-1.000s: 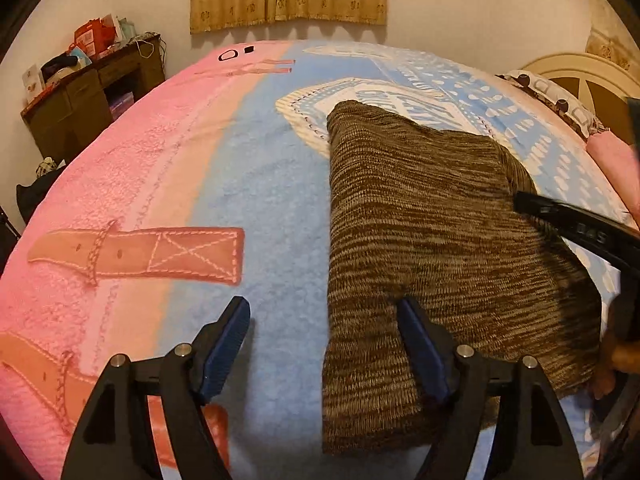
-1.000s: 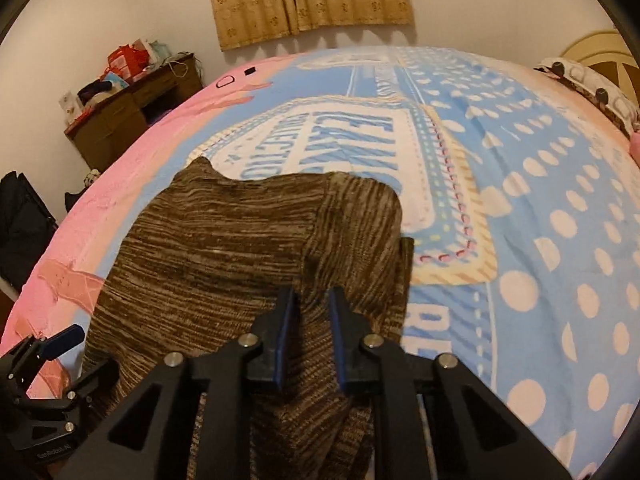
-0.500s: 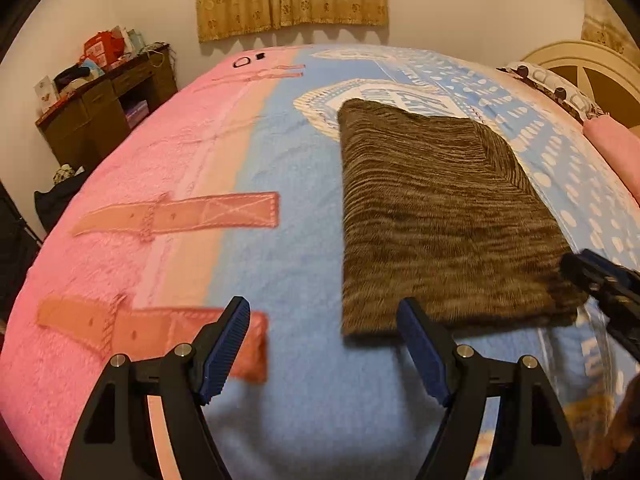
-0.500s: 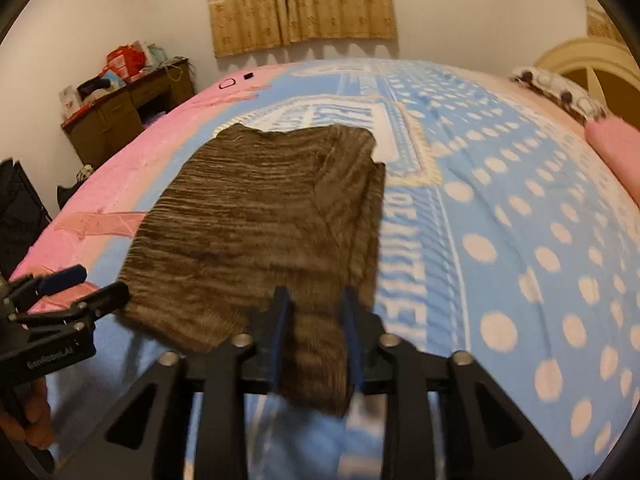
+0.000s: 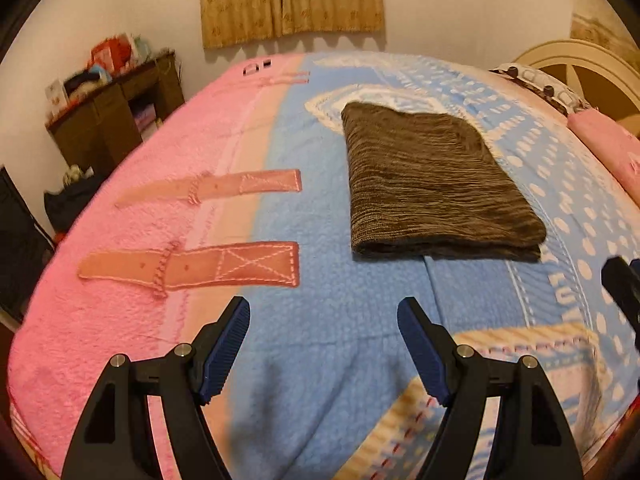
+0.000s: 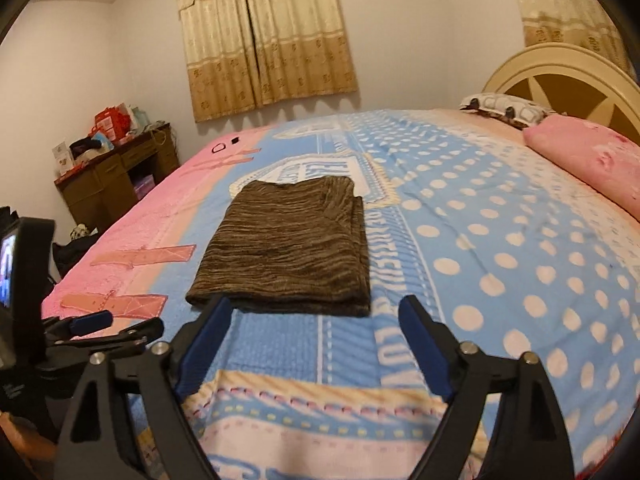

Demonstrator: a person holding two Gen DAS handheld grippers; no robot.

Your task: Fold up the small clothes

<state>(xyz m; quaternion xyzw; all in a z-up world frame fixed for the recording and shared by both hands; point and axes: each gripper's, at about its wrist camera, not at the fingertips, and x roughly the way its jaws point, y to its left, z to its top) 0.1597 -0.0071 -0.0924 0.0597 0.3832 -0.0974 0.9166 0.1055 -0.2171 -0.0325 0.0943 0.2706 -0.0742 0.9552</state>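
Both claws had pulled back from the brown knit garment (image 5: 436, 184) since the earlier frames: a second before, the right claw (image 6: 316, 340) was pinched on the cloth's near edge and the left claw (image 5: 324, 344) straddled its corner, whereas now each hung over bare blanket, short of the fabric. The right claw's jaws had gone from clamped to spread wide, holding nothing; the left claw's jaws stood wide apart as before, likewise holding nothing.

The garment (image 6: 284, 248) lay folded into a neat, roughly rectangular bundle on the bed (image 5: 320, 280), flat on the blue part of the blanket, just right of the pink band with its printed strap shapes. It was a mottled brown-and-tan knit with fine horizontal streaks. Its near edge was a thick, rounded fold showing stacked layers. In the right wrist view a ribbed strip ran along its right side, where one layer overlapped another on a diagonal seam. The far corners looked slightly softer and less square than the near ones.

From the right wrist view the left claw (image 6: 116, 324) appeared low at the left edge, beside the bed. A pink pillow (image 6: 588, 160) lay near the headboard (image 6: 560, 68), well apart from the garment. A wooden dresser (image 5: 116, 120) stood against the far wall under clutter.
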